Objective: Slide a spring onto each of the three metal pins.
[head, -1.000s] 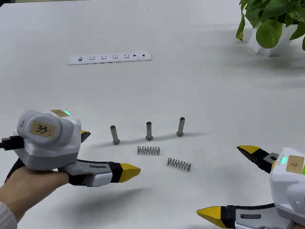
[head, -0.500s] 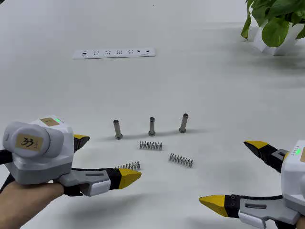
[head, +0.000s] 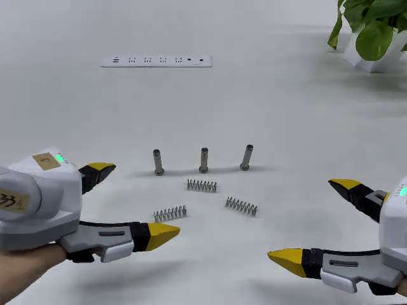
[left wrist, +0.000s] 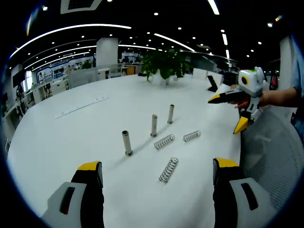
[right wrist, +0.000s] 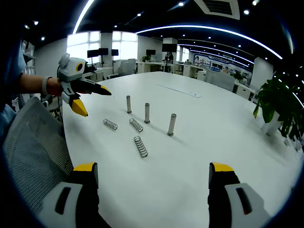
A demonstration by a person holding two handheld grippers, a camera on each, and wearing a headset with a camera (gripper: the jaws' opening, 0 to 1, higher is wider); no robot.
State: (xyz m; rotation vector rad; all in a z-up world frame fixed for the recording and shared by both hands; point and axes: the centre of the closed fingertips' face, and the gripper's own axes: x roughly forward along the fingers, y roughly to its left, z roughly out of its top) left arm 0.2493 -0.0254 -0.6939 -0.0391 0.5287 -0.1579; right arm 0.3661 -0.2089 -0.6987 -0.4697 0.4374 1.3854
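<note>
Three pins (head: 203, 160) upright | three springs (head: 201, 185) loose | power strip (head: 156, 61), plant (head: 372, 25) behind | left gripper (head: 138, 199), right gripper (head: 306, 220) spread

Right tool (head: 300, 220), plant (head: 375, 35) partly off-frame

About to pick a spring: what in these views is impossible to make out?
Head view: right gripper body is cut off by the right and bottom edges.
Head view: plant is cut off by the top-right corner.
Every view: pins are too small to show whether their bases are fixed to the table.
Every view: springs too small to compare bore with pin heads.
</note>
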